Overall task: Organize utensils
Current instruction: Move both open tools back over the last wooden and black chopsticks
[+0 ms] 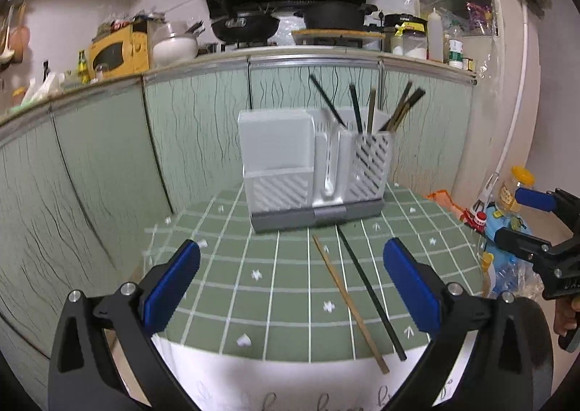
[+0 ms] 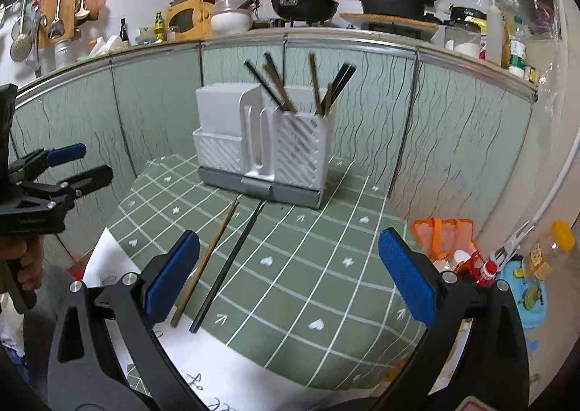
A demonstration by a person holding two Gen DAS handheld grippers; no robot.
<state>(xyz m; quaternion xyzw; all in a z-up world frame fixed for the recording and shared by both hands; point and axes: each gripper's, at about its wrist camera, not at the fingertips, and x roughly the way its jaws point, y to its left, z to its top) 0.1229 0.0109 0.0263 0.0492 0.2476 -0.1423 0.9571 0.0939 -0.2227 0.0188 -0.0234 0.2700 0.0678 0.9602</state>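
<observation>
A white utensil rack (image 1: 311,171) (image 2: 261,142) on a grey base stands at the back of the green checked table (image 1: 253,266) (image 2: 308,266). Its right slotted cup holds several chopsticks (image 1: 369,110) (image 2: 315,84), dark and wooden, standing upright. Two loose chopsticks lie on the cloth in front of the rack: a wooden one (image 1: 348,302) (image 2: 206,258) and a dark one (image 1: 369,291) (image 2: 232,258). My left gripper (image 1: 290,284) hangs open above the front of the table, nothing between its blue pads. My right gripper (image 2: 290,277) is open too and empty. Each gripper shows at the edge of the other's view.
Green-patterned cabinet fronts (image 1: 108,157) rise behind the table, with a cluttered counter, a wok (image 1: 246,27) and a pot above. Bottles, an orange bag (image 2: 446,237) and a blue item crowd the floor to the right. White paper (image 1: 290,385) hangs over the table's near edge.
</observation>
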